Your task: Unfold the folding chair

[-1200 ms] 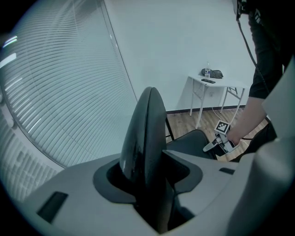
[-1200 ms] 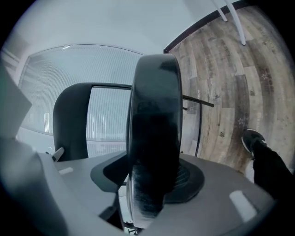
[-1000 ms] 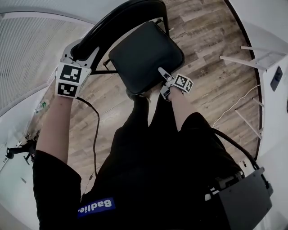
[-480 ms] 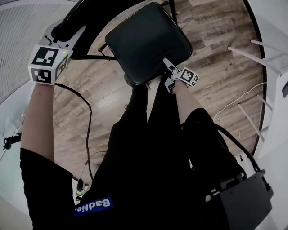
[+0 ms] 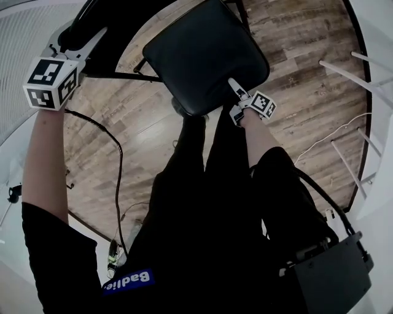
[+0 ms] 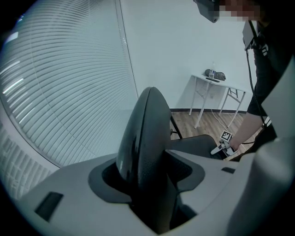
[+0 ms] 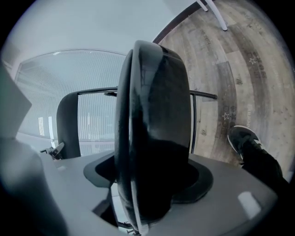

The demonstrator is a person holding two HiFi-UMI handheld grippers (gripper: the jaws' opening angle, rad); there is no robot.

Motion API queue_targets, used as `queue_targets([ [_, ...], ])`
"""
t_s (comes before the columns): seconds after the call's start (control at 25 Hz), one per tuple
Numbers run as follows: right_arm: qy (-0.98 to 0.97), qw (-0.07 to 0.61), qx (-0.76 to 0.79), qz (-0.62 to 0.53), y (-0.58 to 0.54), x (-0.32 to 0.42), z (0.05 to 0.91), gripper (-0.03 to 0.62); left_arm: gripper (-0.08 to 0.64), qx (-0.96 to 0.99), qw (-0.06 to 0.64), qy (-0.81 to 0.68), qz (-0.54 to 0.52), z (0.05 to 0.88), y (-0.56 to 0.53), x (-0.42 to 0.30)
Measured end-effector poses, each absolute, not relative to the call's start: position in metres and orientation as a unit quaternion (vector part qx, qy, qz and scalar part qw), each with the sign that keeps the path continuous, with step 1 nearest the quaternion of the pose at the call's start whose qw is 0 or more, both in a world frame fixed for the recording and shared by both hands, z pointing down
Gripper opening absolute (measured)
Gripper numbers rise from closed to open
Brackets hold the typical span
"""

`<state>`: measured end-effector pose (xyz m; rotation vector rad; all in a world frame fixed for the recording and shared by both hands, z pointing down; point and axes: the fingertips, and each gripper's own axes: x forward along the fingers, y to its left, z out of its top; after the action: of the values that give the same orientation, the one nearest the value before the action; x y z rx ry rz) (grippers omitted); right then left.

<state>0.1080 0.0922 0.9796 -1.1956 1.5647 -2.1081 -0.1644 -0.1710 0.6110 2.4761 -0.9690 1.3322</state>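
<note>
Gripping both ends: your left gripper (image 5: 77, 38) holds the folding chair (image 5: 202, 37) by the backrest (image 5: 132, 15), up-left of the seat (image 5: 196, 73). Your right gripper (image 5: 234, 92) holds the seat's near edge, and both sets of jaws have just been opening. Right's nearer you, so press down there.

Blue chest patch (image 5: 127, 279): white lettering, left unread.

White side table (image 6: 216, 82), perhaps a bottle (image 6: 213, 70) on top; window blinds (image 6: 60, 92)

Chair seat (image 5: 206, 58) matt black padding; floor (image 5: 147, 126) wood-grain planks.
</note>
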Motion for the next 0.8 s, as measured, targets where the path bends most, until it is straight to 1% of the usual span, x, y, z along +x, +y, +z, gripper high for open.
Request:
queue_targets([
  [0.32, 0.537, 0.130, -0.400, -0.731, 0.097, 0.110, 1.002, 0.339, 0.227, 0.837, 0.087, -0.319, 0.435, 0.628, -0.185, -0.171],
  [0.56, 0.541, 0.138, -0.391, -0.731, 0.103, 0.114, 1.023, 0.347, 0.227, 0.840, 0.102, -0.311, 0.433, 0.649, -0.189, -0.171],
  [0.8, 0.538, 0.143, -0.368, -0.745, 0.103, 0.115, 1.025, 0.347, 0.233, 0.842, 0.096, -0.312, 0.429, 0.650, -0.194, -0.169],
])
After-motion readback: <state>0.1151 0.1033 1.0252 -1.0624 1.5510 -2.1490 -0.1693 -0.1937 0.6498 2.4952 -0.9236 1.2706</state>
